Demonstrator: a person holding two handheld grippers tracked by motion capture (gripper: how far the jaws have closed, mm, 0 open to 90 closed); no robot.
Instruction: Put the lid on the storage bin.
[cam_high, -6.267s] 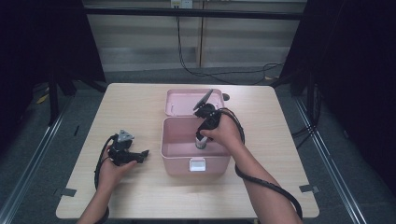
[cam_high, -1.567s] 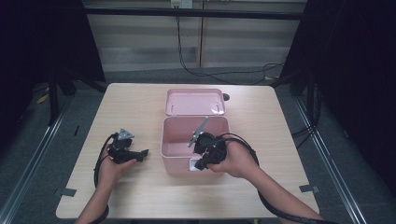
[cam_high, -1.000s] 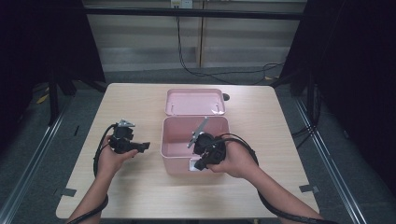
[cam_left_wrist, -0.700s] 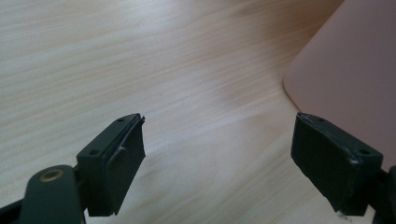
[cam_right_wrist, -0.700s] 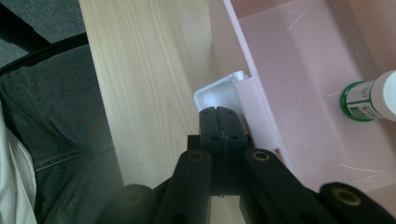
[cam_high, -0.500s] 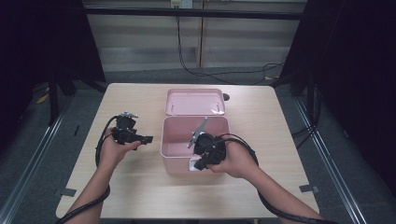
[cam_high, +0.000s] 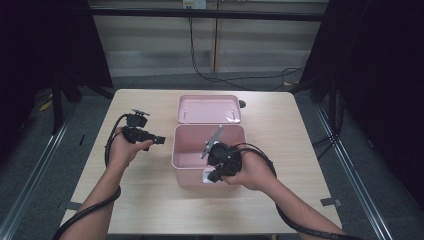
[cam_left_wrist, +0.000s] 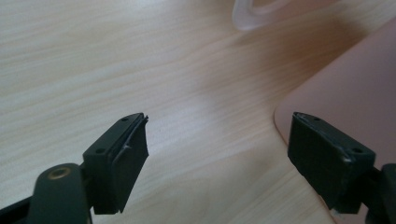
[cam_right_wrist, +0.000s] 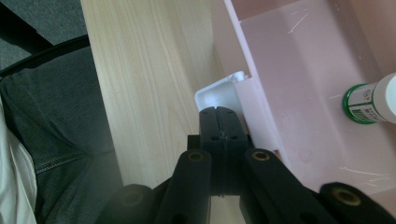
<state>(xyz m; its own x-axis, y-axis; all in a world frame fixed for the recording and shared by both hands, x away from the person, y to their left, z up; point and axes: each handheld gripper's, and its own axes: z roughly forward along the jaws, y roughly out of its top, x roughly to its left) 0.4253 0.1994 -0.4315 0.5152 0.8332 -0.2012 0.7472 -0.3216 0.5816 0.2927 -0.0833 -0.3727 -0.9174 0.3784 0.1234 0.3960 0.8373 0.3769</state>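
Two grippers work at a pink box (cam_high: 210, 150) in the middle of the desk (cam_high: 150, 200), its lid (cam_high: 209, 109) lying behind it toward the far edge. Right gripper (cam_high: 214, 176), jaws pressed together, sits at the white latch (cam_right_wrist: 219, 95) on the box's near wall. Left gripper (cam_high: 159, 140) has risen and moved toward the box's left wall since a second ago; its spread jaws, empty, have just narrowed slightly. Next, I judge, it must steady that wall.

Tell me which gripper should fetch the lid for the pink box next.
Probably left. The left gripper is open and free beside the box, with the lid just beyond. The right gripper is shut at the box's front clasp.
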